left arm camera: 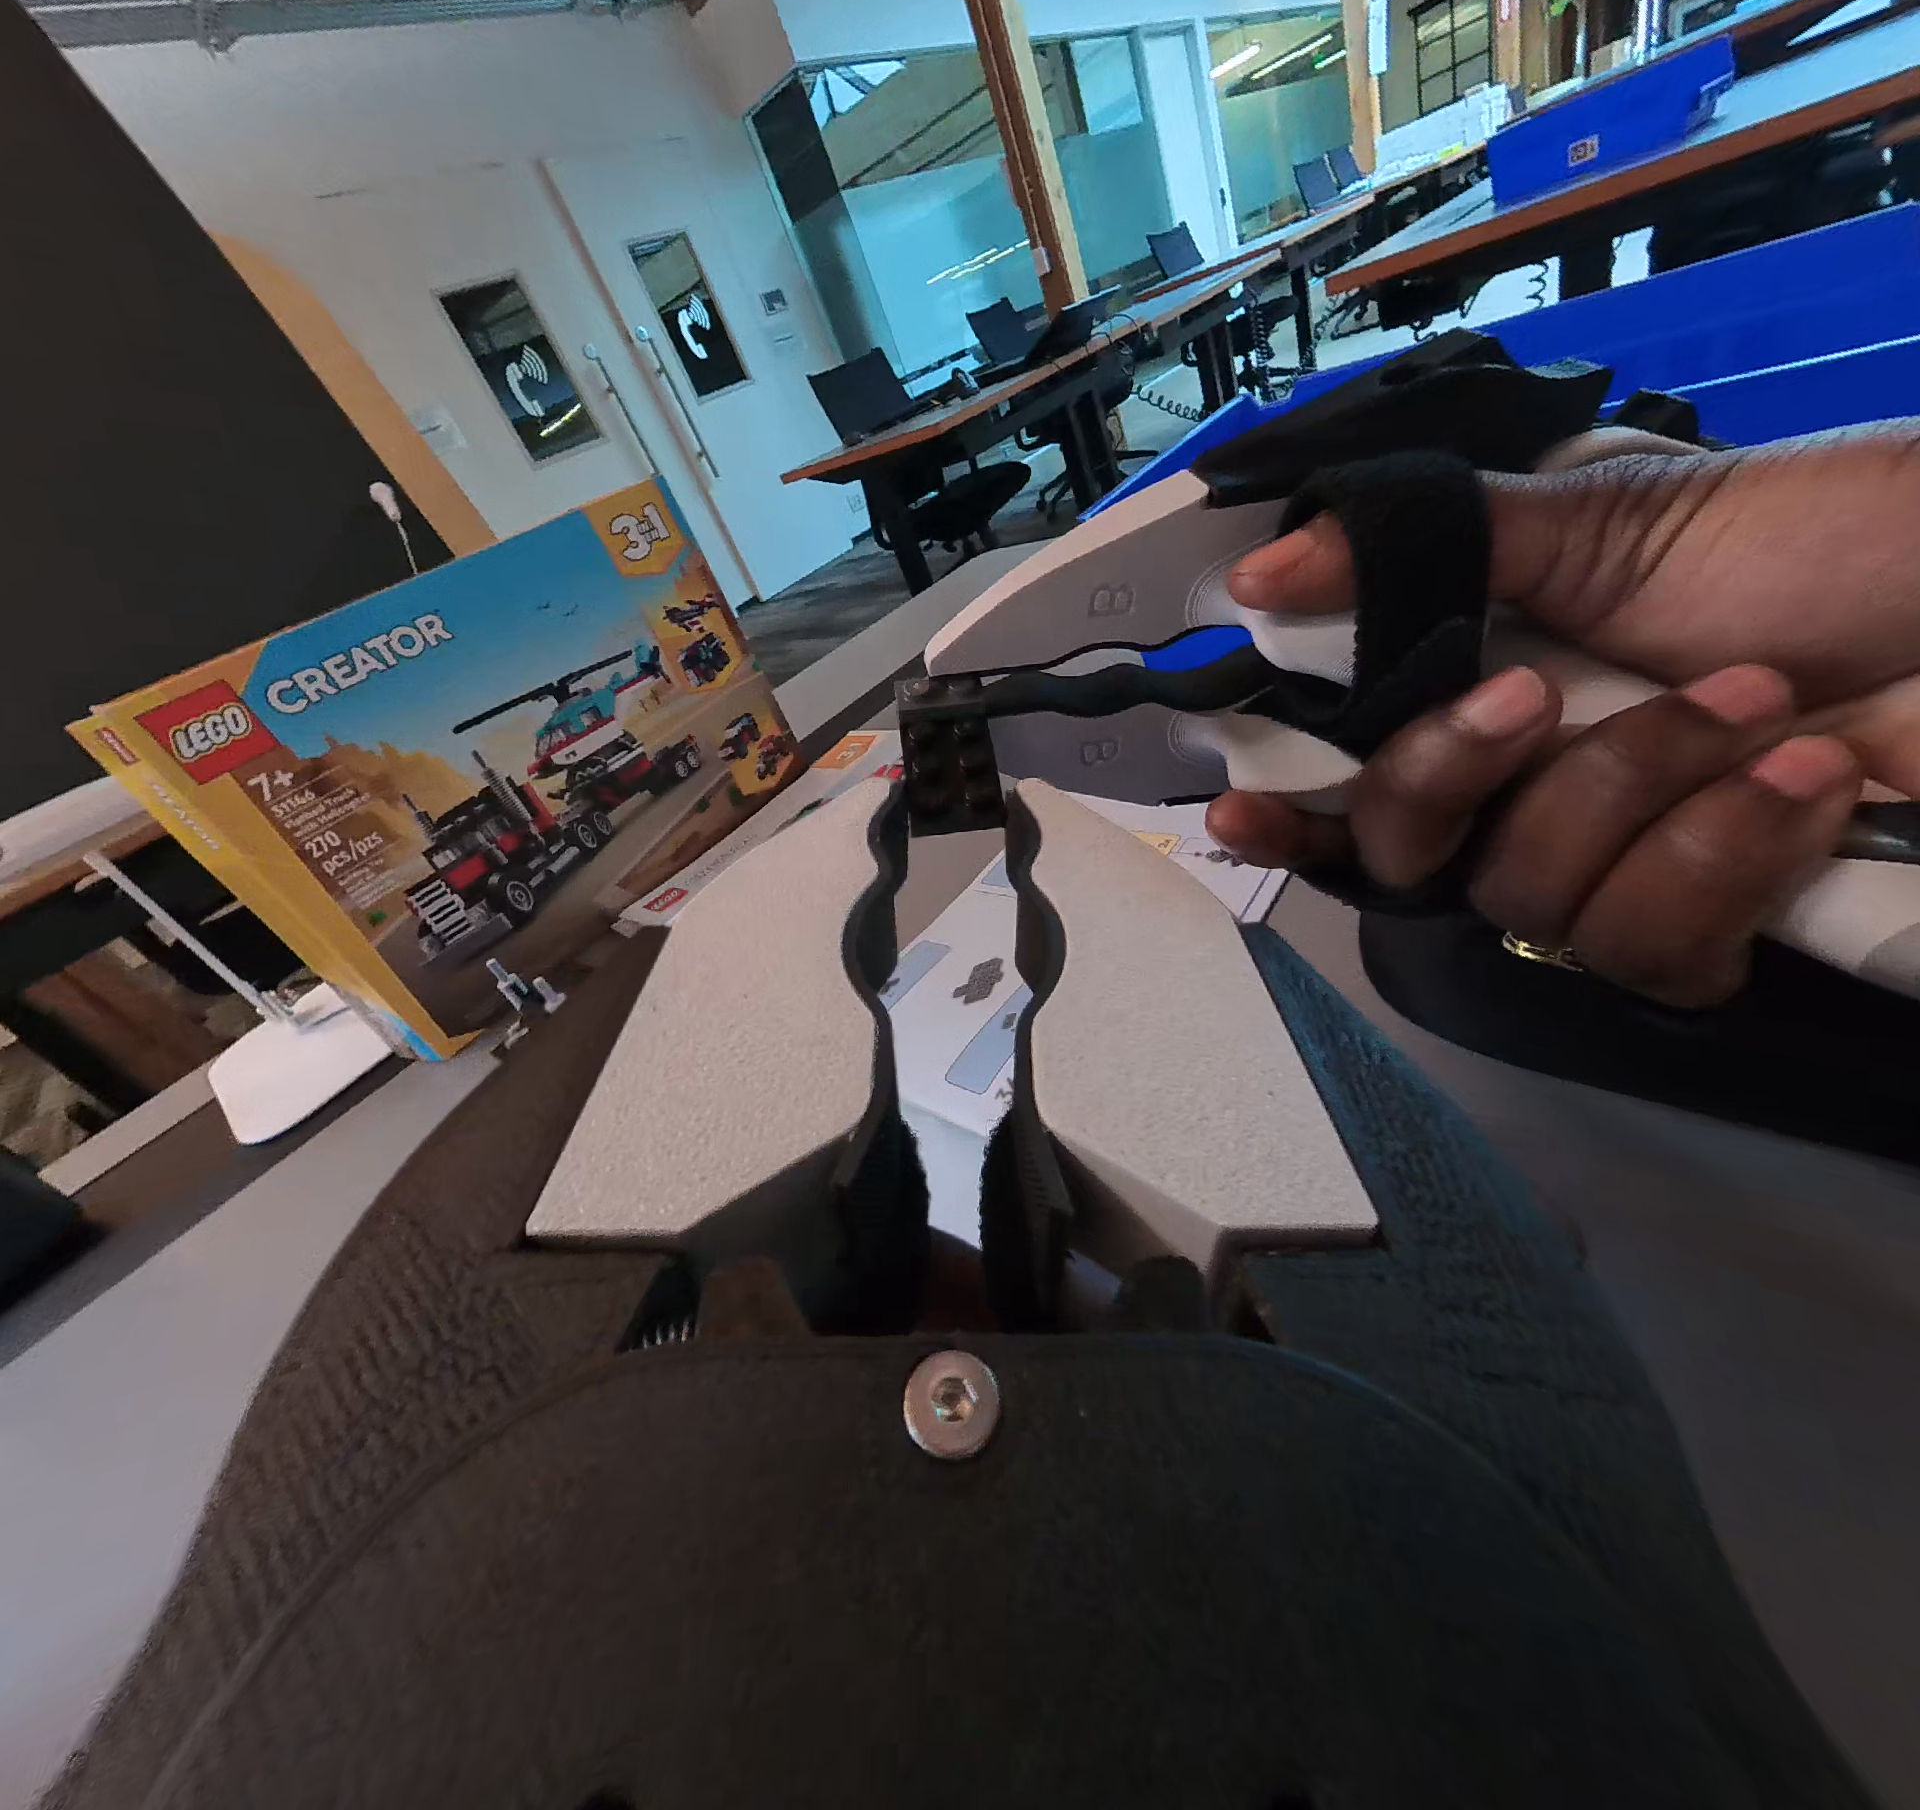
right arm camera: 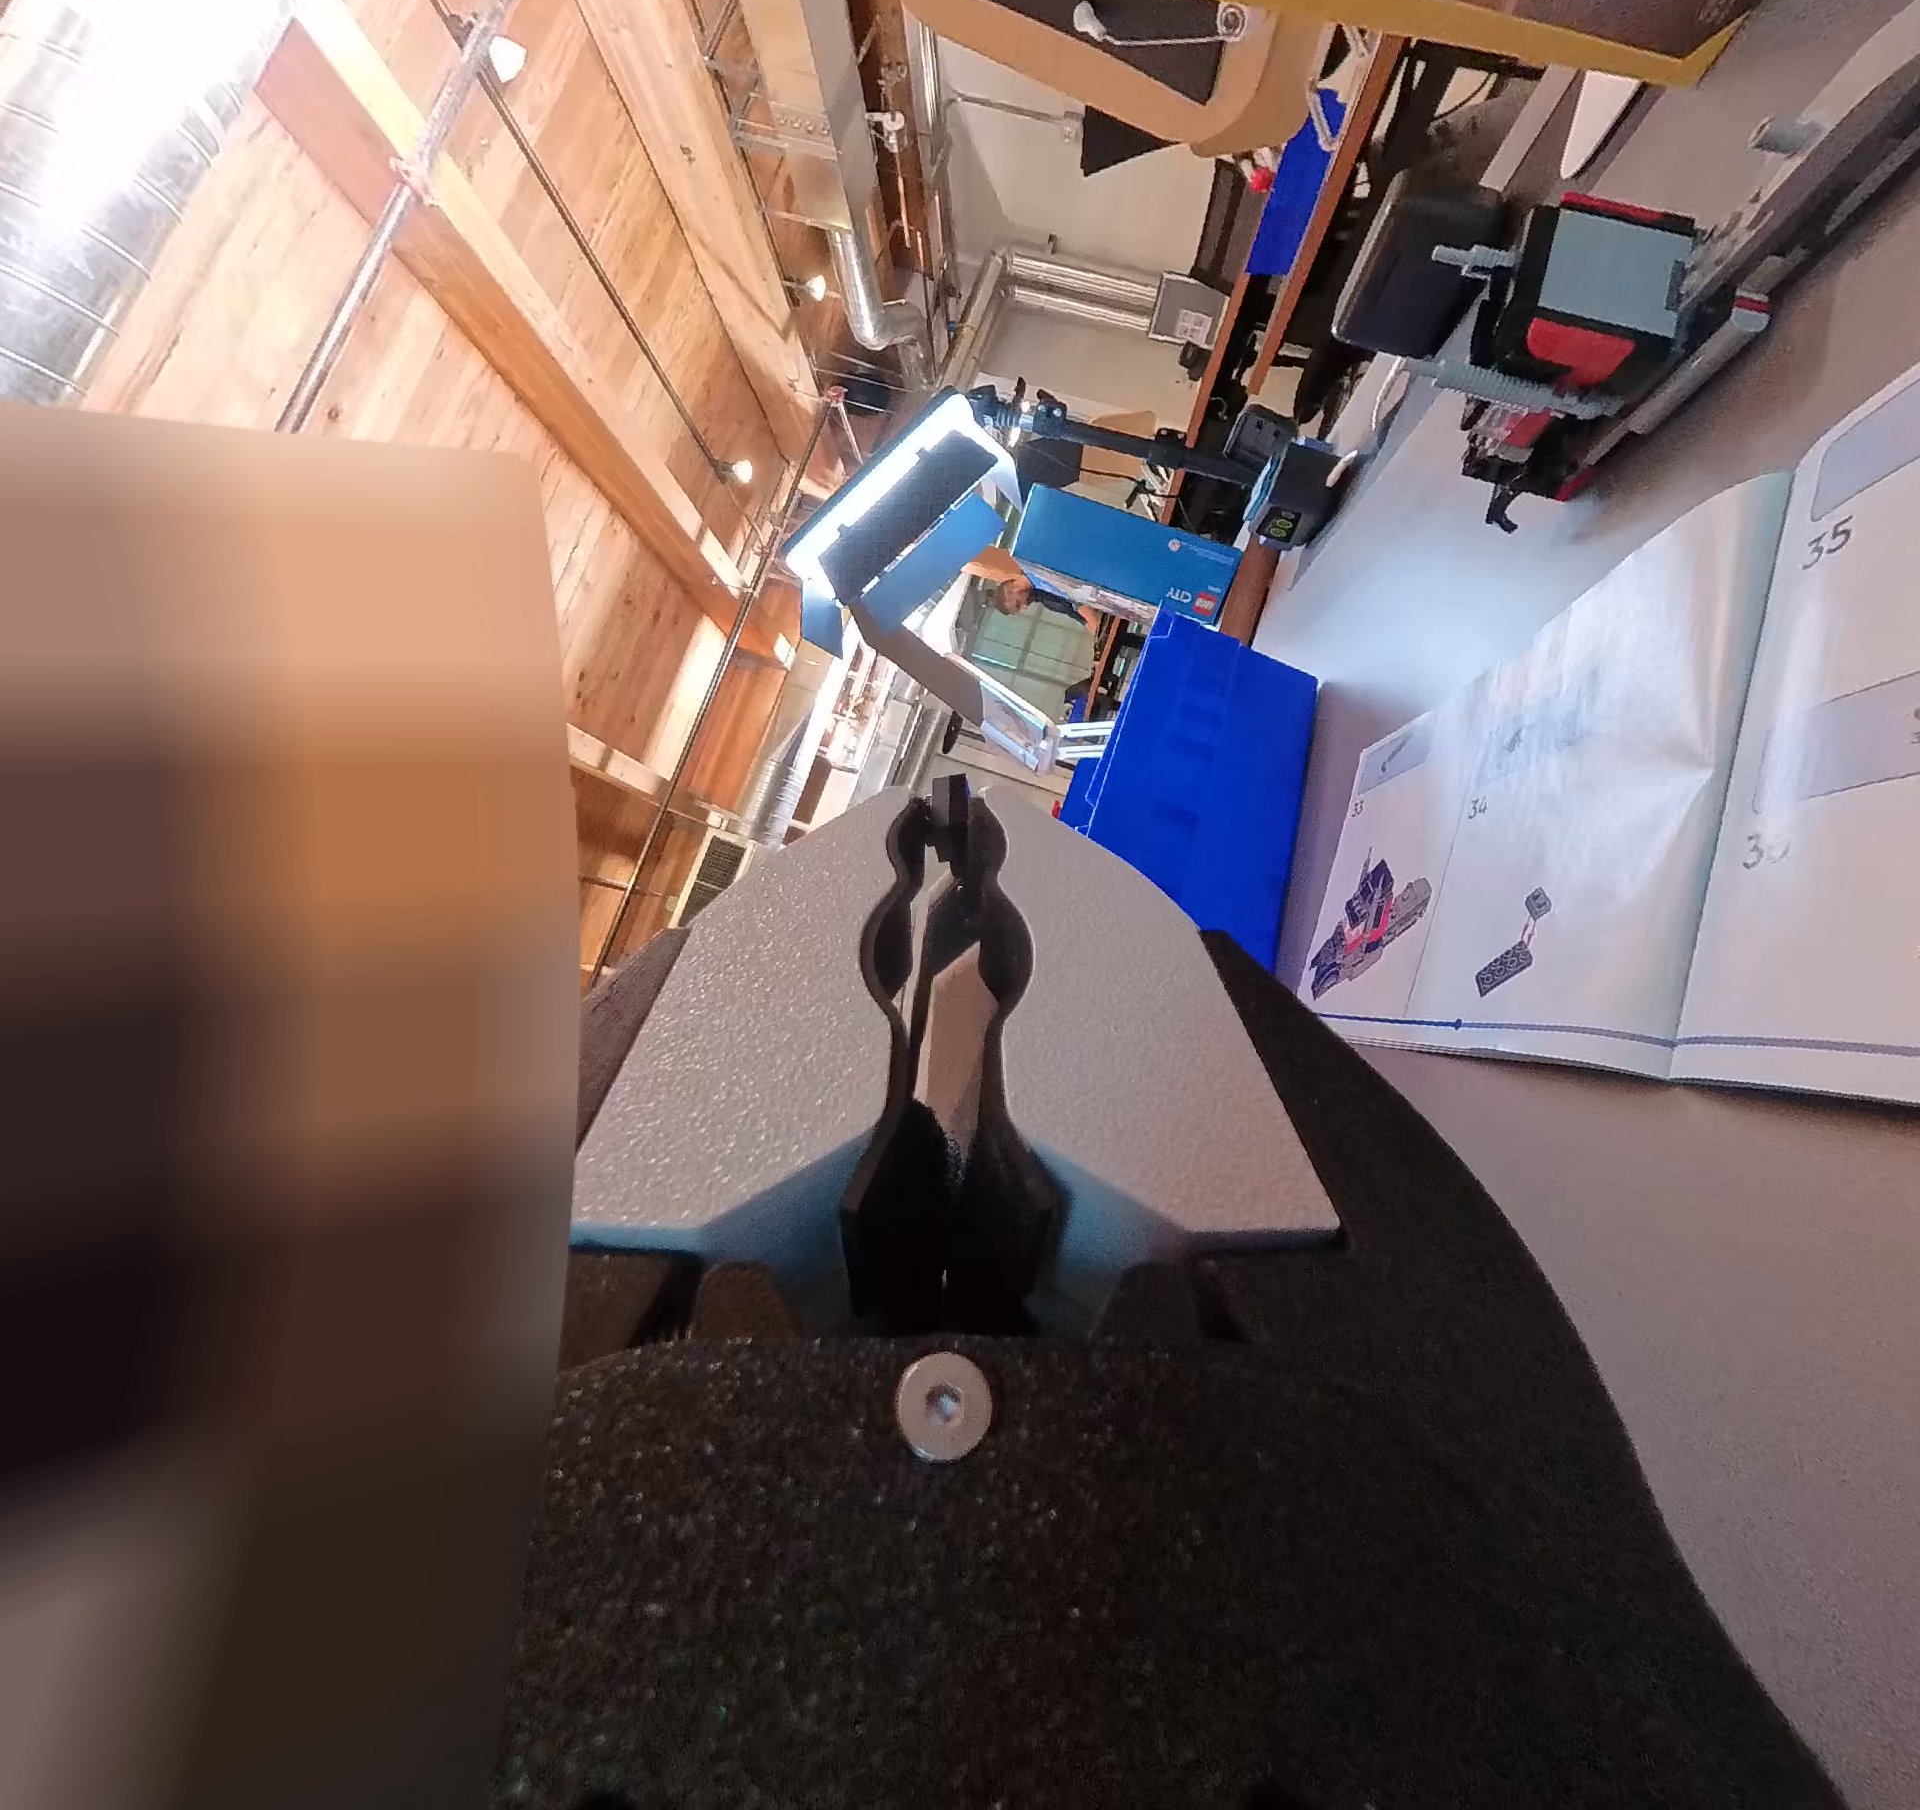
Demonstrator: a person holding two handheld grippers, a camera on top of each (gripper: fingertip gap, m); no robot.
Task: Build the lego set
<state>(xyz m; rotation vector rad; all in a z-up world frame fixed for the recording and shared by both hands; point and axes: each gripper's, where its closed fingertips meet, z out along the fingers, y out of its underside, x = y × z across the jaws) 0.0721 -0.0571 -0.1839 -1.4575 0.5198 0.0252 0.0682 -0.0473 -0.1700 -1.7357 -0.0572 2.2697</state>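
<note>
My left gripper is shut on a black studded plate, held on edge above the open instruction booklet. My right gripper, held by a hand, comes in from the right and pinches a small dark grey piece against the plate's top edge. In the right wrist view the right gripper is nearly closed with a thin dark piece between its tips. The partly built red and black truck stands on the table beyond the booklet.
The set's box stands upright at the left, with small grey parts and a white lamp base by it. A blue bin sits beyond the booklet. A blurred patch covers the left of the right wrist view. My left and right fingertips are right by each other.
</note>
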